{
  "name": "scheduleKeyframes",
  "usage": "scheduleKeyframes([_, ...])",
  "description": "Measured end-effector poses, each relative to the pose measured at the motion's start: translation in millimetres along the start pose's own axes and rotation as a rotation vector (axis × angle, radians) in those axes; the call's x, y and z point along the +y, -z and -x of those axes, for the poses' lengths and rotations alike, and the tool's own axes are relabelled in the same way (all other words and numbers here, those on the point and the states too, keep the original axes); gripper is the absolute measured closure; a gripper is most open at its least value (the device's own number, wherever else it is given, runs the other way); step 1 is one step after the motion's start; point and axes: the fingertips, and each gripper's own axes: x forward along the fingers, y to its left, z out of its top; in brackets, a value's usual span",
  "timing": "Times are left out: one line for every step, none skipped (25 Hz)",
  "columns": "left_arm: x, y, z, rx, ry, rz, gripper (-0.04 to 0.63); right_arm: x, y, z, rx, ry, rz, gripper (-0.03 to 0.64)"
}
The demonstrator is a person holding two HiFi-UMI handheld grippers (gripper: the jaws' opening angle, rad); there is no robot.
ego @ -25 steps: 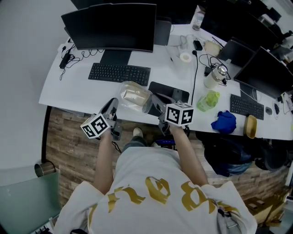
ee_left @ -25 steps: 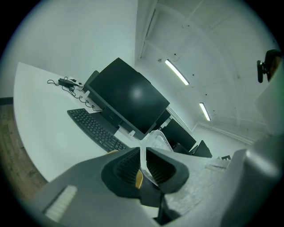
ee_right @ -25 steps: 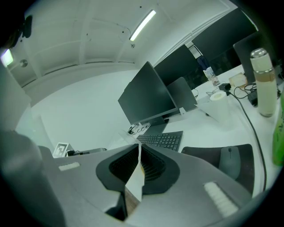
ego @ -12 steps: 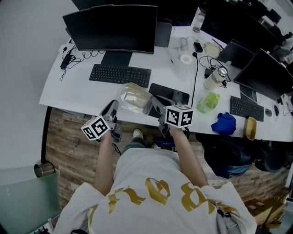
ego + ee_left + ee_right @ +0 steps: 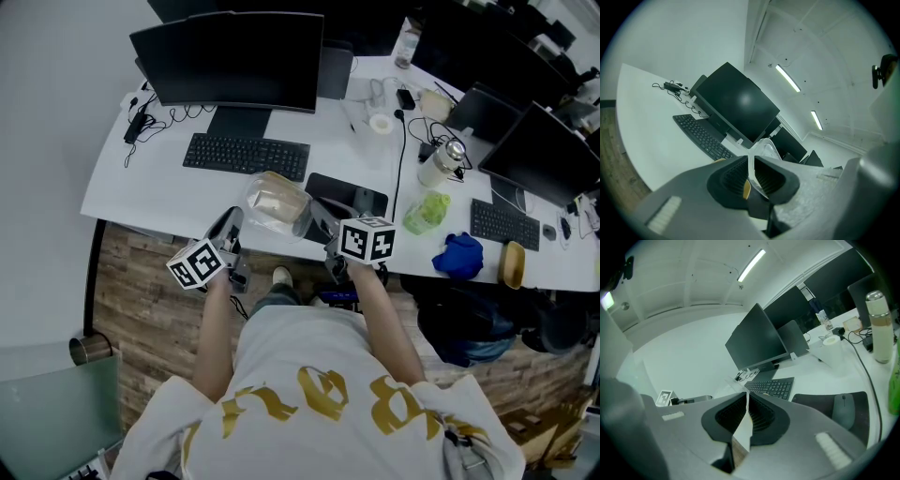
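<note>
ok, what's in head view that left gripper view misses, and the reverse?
Head view only: right gripper at the bag, plus flask and blue cloth. Left gripper view only: left gripper jaws shut on the bag's clear edge, seen close up, and ceiling lights. Both: bag, monitor, keyboard, desk.

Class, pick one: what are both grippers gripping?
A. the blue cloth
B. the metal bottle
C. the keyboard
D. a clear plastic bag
D: the left gripper and the right gripper each have their jaws shut on an edge of the clear plastic bag, which is held between them.
</note>
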Motion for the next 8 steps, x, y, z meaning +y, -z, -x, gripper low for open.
scheduleKeyframes([2.0,0.2,0.1,0.0,-0.007,-0.004,0.566,-0.6,0.6,-0.1,0.002,0.002,0.001,0.577])
scheduleKeyframes([5.1,-0.3,0.3,-0.002,-0.017,-0.014,0.566,-1.2,1.3,-0.3,0.004,0.005,0.002,0.577])
scheduleKeyframes([6.5,-0.5,0.2,-0.001,-0.021,-0.019,0.566,-1.9,2.1,-0.4,0.006,0.009,0.001,0.577])
scheduleKeyframes([6.3,-0.3,-0.3,0.002,-0.018,-0.019,0.566,-2.4,2.7,-0.4,0.007,0.011,-0.001,0.577])
scheduleKeyframes([6.1,0.1,-0.8,0.005,-0.016,-0.02,0.566,-2.8,3.1,-0.3,0.007,0.012,-0.003,0.577])
scheduleKeyframes([5.5,0.6,-1.1,0.009,-0.012,-0.019,0.566,-3.0,3.4,-0.2,0.007,0.013,-0.005,0.577])
scheduleKeyframes([4.3,1.3,-1.6,0.012,-0.007,-0.015,0.566,-3.2,3.8,-0.1,0.007,0.013,-0.007,0.577])
scheduleKeyframes([2.9,2.1,-2.0,0.016,-0.001,-0.011,0.566,-3.4,4.2,0.1,0.006,0.013,-0.009,0.577])
